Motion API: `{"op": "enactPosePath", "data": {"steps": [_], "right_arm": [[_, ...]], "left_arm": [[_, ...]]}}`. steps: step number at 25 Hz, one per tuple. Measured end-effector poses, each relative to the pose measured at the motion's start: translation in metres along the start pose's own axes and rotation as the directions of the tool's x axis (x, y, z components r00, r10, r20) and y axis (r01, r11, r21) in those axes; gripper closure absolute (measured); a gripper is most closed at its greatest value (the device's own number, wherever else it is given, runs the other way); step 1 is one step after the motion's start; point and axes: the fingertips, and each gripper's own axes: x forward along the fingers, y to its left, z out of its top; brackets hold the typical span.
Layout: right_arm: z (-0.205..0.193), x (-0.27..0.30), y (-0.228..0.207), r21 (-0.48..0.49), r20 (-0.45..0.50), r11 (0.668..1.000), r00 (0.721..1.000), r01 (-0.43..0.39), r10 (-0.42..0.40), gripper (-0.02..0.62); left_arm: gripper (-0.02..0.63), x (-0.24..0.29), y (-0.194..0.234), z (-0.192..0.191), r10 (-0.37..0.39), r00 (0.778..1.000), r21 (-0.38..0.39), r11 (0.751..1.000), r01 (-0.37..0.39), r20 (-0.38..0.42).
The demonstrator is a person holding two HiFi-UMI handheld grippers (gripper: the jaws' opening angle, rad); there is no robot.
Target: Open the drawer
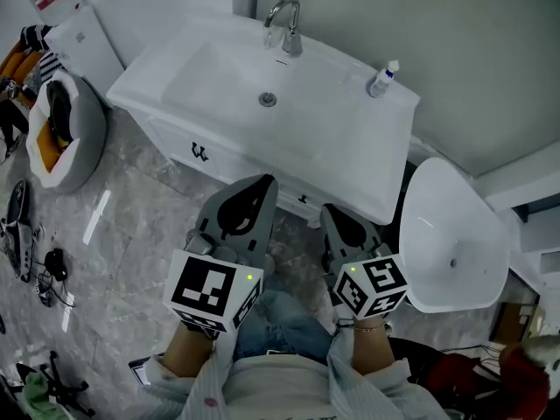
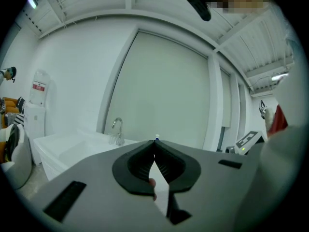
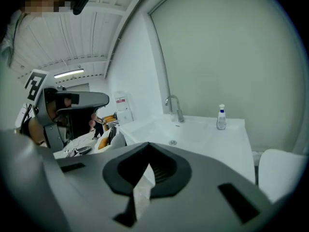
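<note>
Although the drawer [image 1: 248, 171] sits shut in the white front of the vanity [image 1: 363, 160], just under the counter's edge, you have a clear place to take it: the small dark handle [image 1: 199, 152] on that face, with a second handle [image 1: 304, 199] further right. From this steep angle it is hard to say which handle serves which panel. Expect a stiff, rigid front that slides straight out with some drag. The handle looks thin and smooth, so pinch it squarely and pull level toward yourself. Above lie the basin [image 1: 219, 77], the faucet [image 1: 284, 24] and a small bottle [image 1: 381, 79]. Your left gripper [image 1: 259, 189] and right gripper [image 1: 337, 221] hang side by side near the cabinet front, apart from it, both with jaws pressed together on nothing. They must part before either takes a handle. A toilet [image 1: 446, 234] stands to the right.
</note>
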Motion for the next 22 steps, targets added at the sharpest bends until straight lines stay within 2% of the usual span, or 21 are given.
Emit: {"op": "enactPosePath", "data": {"steps": [6,11,16,22], "right_arm": [[0.002,0.03,-0.013,-0.001,-0.03,1.0,0.999,-0.018,0.018,0.586],[0.004,0.048,-0.006,0.008,-0.052,1.0,0.998,-0.02,0.021,0.586],[0.003,0.058,0.007,0.053,-0.061,0.999,0.998,0.002,0.001,0.586],[-0.005,0.069,0.021,0.057,-0.076,0.998,0.997,0.033,-0.029,0.586]], "left_arm": [[0.589,0.027,0.015,-0.001,0.004,1.0,-0.009,1.0,-0.004,0.0],[0.589,0.032,0.032,0.0,0.003,1.0,-0.011,1.0,-0.003,-0.018],[0.589,0.031,0.046,0.005,-0.026,0.999,-0.007,1.0,0.025,-0.036],[0.589,0.024,0.055,0.002,-0.066,0.997,-0.018,0.998,0.065,-0.046]]}}
